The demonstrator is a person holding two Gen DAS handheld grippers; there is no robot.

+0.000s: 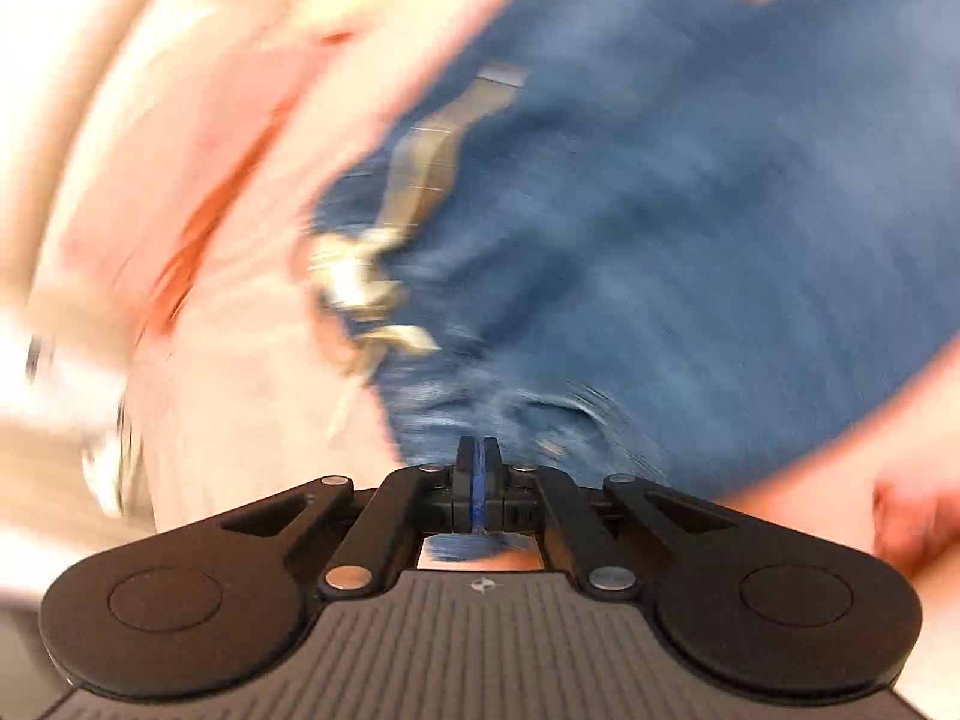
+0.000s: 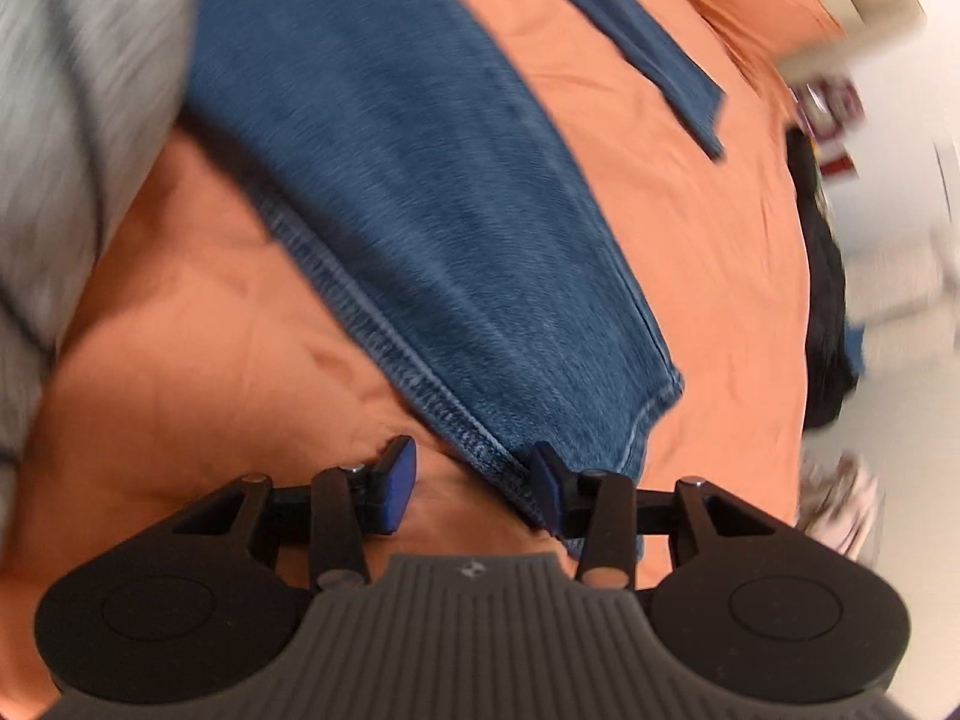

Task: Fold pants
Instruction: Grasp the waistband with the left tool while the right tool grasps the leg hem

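Note:
The pants are blue jeans lying on an orange bed sheet. In the blurred left wrist view their waist end (image 1: 660,210) fills the frame, with a tan label and pale pocket lining (image 1: 360,282) showing. My left gripper (image 1: 478,456) is shut on a fold of the denim. In the right wrist view one leg (image 2: 432,228) runs down to its hem and the other leg's end (image 2: 660,54) lies at the top right. My right gripper (image 2: 474,480) is open, with the leg's stitched side seam between its fingers near the hem.
The orange sheet (image 2: 210,312) covers the bed. A grey striped cushion (image 2: 66,120) lies at the left. A dark garment (image 2: 828,300) hangs at the bed's right edge, with pale floor and clutter beyond.

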